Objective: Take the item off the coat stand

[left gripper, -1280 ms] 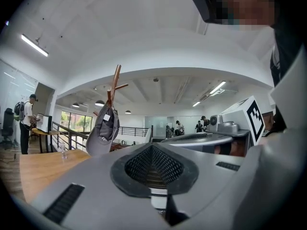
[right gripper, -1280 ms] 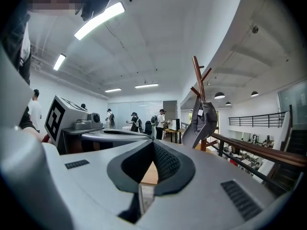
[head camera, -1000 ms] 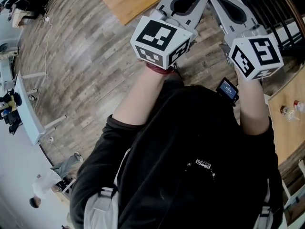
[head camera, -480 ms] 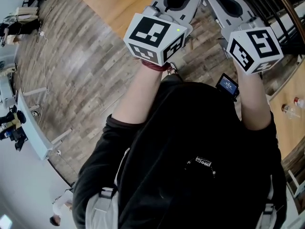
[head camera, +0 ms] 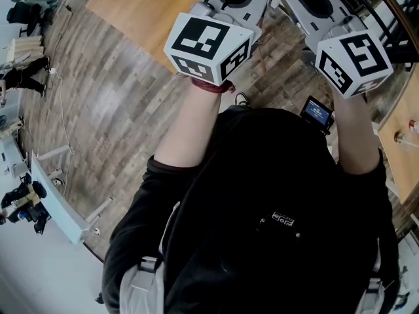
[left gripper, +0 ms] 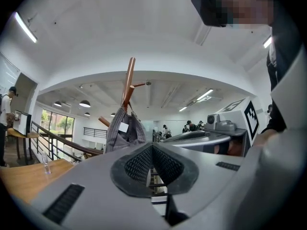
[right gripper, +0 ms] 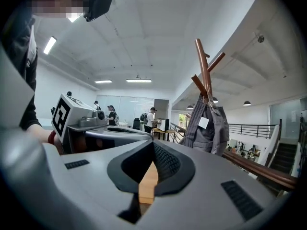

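Left gripper view shows the left tool with jaws pressed together, nothing between them; the right tool is closed and empty too. A grey striped garment with a white tag hangs from the wooden coat stand, ahead of both tools and apart from them. Both are held up side by side before the person
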